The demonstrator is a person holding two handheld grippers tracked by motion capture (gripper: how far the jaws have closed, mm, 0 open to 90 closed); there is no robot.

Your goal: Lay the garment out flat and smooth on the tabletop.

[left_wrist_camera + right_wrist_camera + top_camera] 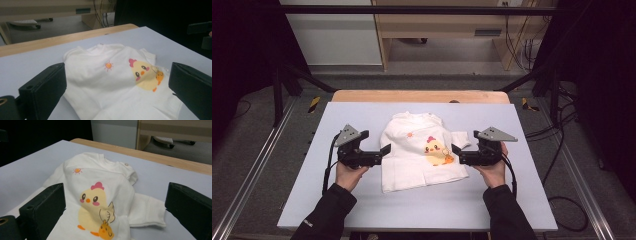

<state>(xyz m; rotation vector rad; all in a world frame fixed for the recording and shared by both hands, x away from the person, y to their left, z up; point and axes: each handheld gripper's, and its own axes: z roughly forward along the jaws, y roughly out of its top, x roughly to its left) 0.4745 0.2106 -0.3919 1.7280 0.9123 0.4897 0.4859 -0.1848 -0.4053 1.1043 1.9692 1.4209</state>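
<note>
The shirt (422, 152) lies at the centre of the high view on the grey mat (362, 210), front up, with a chick print (437, 151) toward its right side and a small sun (410, 134) above left of it. It looks light, soft and limp: cloth that will sag and crease when lifted, so a single pinch would likely drag it rather than carry it flat. The left gripper (384, 150) sits at the shirt's left edge and the right gripper (455, 149) at its right edge, each with jaws spread wide and nothing between them. Good places to take hold seem to be the side seams or the hem corners, low enough to catch both layers. In the right gripper view one sleeve (147, 211) lies out flat at centre right; in the left gripper view the shirt's (110, 82) other sleeve appears tucked under, though I cannot tell how it is folded. The hem is cut off at the bottom of both gripper views, and the back layer is hidden.
</note>
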